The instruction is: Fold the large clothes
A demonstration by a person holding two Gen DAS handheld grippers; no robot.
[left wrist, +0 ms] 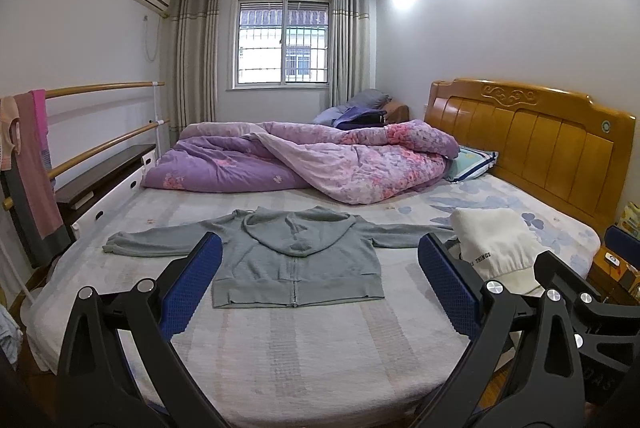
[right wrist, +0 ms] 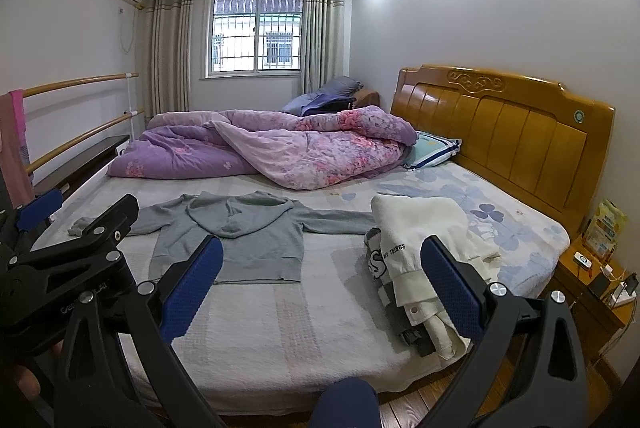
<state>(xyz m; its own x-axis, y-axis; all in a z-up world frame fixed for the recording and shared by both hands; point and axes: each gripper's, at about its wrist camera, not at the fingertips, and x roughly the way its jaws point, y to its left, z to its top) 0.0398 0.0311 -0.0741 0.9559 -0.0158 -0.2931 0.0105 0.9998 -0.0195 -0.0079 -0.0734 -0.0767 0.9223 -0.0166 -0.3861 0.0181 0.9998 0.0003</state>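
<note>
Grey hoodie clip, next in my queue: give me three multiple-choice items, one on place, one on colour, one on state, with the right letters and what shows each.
1. Where does the cream garment lie relative to the grey hoodie?
A. Toward the headboard side
B. Toward the wooden rail side
C. Under the quilt

2. What colour is the quilt?
A. Green
B. Purple and pink
C. Black

3. How does the grey hoodie lie?
A. Folded into a square
B. Hung on the rail
C. Spread flat, sleeves out

Answers: 1 A, it lies nearer the wooden headboard. 2 B, purple cloth with pink flowers. 3 C, both sleeves stretch sideways on the bed.
</note>
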